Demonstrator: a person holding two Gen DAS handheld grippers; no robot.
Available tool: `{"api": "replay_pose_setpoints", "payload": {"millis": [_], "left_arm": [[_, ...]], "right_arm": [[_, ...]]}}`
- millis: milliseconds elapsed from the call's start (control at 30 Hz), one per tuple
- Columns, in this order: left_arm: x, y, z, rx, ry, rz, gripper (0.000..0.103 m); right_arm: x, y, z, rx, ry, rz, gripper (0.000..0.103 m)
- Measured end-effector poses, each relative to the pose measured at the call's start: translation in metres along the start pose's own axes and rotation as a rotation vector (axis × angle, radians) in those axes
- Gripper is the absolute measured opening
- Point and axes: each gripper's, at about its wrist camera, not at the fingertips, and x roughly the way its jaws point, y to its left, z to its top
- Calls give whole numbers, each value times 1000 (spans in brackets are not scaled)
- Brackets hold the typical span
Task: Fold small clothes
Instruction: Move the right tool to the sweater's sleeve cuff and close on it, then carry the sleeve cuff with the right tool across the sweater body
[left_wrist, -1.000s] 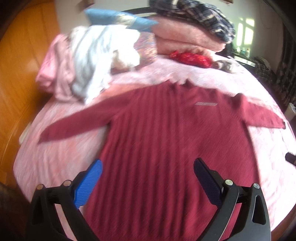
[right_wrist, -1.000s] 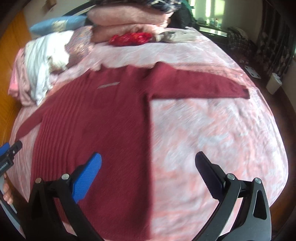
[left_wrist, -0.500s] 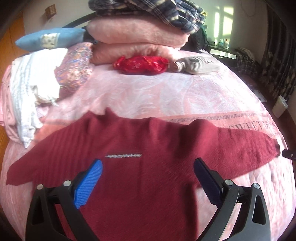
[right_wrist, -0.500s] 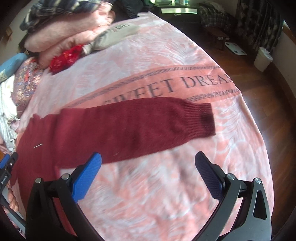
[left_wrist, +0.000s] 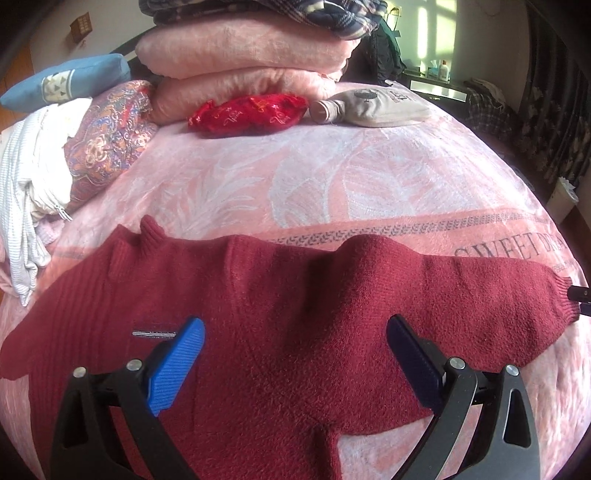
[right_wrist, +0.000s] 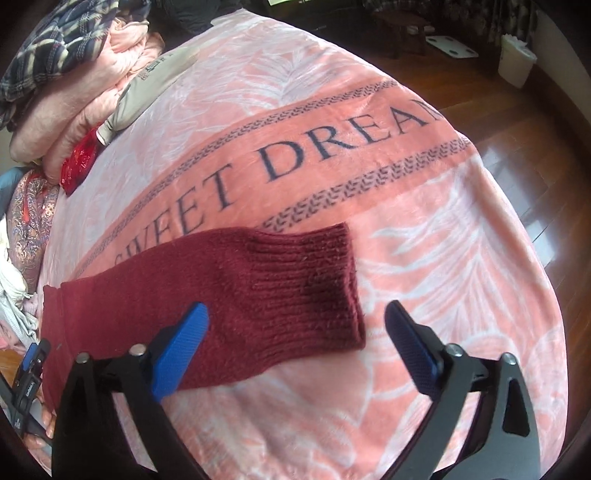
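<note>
Closer now, right gripper (right_wrist: 295, 332) over sleeve cuff (right_wrist: 314, 280) (pink blanket (right_wrist: 424, 229) beneath).

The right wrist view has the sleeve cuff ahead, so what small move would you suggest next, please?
Probably lower the right hand-held gripper onto the ribbed cuff and close: its jaws are open and empty, and the sweater sleeve lies flat, extended on the blanket, not yet folded in.

Both rigs look the same: left gripper (left_wrist: 295, 332) and right gripper (right_wrist: 297, 325) each have chunky black plastic arms with triangular cutouts and silver screws at the pivots. One ribbed pad is bright blue, the other dark navy. Bit of bare skin, a hand (right_wrist: 46, 424), shows at the right view's left edge.
</note>
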Motion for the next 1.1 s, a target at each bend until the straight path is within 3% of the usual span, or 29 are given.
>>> {"api": "replay_pose_setpoints", "payload": {"millis": [33, 167, 267, 333, 533, 633, 700, 833, 933, 1100], "left_arm": [[2, 0, -1, 1, 5, -4, 99], [10, -1, -5, 12, 14, 8, 99], [13, 1, -9, 14, 21, 14, 99], [14, 3, -11, 15, 25, 19, 99], [9, 11, -16, 21, 22, 29, 99], [5, 18, -16, 19, 13, 30, 99], [8, 23, -18, 17, 24, 40, 99], [20, 34, -23, 9, 68, 66, 99], [25, 49, -27, -10, 102, 63, 99], [8, 79, -31, -13, 72, 65, 99]], "right_arm": [[5, -2, 1, 6, 12, 3, 70], [11, -4, -1, -3, -2, -8, 65], [3, -6, -2, -17, -33, -24, 34], [-4, -12, -2, 3, -47, 23, 10], [-44, -2, -8, -67, -136, 70, 8], [-64, -14, -8, -17, -177, 82, 7], [-56, -32, -9, 44, -146, -13, 7], [-26, -47, -19, 115, -77, -85, 7], [-21, -39, -24, 113, -87, -137, 7], [-47, -18, -24, 102, -128, -155, 7]]}}
